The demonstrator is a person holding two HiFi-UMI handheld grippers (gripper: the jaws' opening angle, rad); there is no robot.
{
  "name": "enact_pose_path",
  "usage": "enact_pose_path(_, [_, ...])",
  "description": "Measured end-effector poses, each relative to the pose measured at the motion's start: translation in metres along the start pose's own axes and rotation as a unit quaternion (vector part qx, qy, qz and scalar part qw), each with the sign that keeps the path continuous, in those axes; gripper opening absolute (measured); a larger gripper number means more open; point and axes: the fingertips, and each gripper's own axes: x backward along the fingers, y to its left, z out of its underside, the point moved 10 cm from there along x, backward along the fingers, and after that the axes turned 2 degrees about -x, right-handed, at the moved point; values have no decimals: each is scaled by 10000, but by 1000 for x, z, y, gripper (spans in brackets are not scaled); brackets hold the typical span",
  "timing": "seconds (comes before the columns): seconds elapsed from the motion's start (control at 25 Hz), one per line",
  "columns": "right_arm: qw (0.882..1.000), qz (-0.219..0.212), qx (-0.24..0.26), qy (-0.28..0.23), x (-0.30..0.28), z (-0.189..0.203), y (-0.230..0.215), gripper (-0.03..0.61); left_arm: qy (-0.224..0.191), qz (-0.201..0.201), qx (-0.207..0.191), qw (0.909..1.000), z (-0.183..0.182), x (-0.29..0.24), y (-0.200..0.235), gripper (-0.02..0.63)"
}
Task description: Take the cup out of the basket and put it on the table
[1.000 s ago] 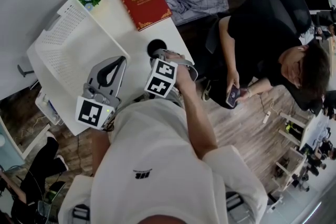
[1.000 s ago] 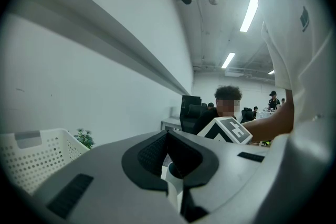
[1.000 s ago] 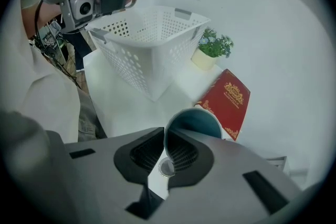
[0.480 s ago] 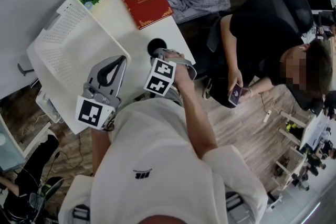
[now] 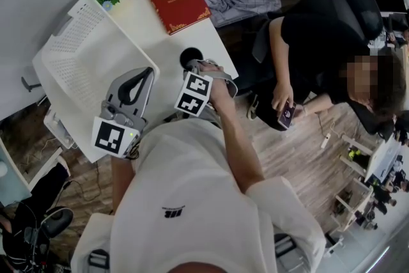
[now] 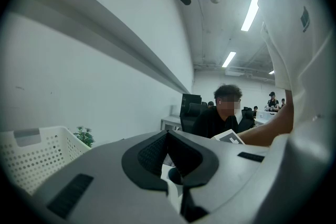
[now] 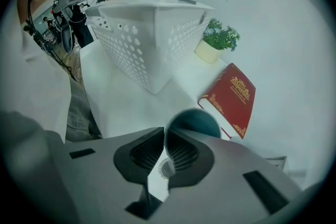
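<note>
My right tool [image 7: 164, 135] grips only the rim of the cup [image 7: 197, 120] at lower centre, left tool [image 6: 168, 138] clenched empty; a skewed release could tip it against the book [image 7: 231, 97].

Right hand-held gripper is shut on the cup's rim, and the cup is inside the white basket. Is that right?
Not quite. The right hand-held gripper is shut on the rim of the cup, but the cup is outside the white basket, down at the table near the red book. The right gripper view shows it.
</note>
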Motion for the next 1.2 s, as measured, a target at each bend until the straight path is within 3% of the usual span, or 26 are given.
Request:
enact_pose_path(0.76, [9997,224,58,78,-2,-3,6,34,1,14,0,10000,0,-1,1,11])
enact_pose_path(1.2, [9999,96,116,26,-3,-3,6,34,-2,54,11,10000,-1,-1,2,11])
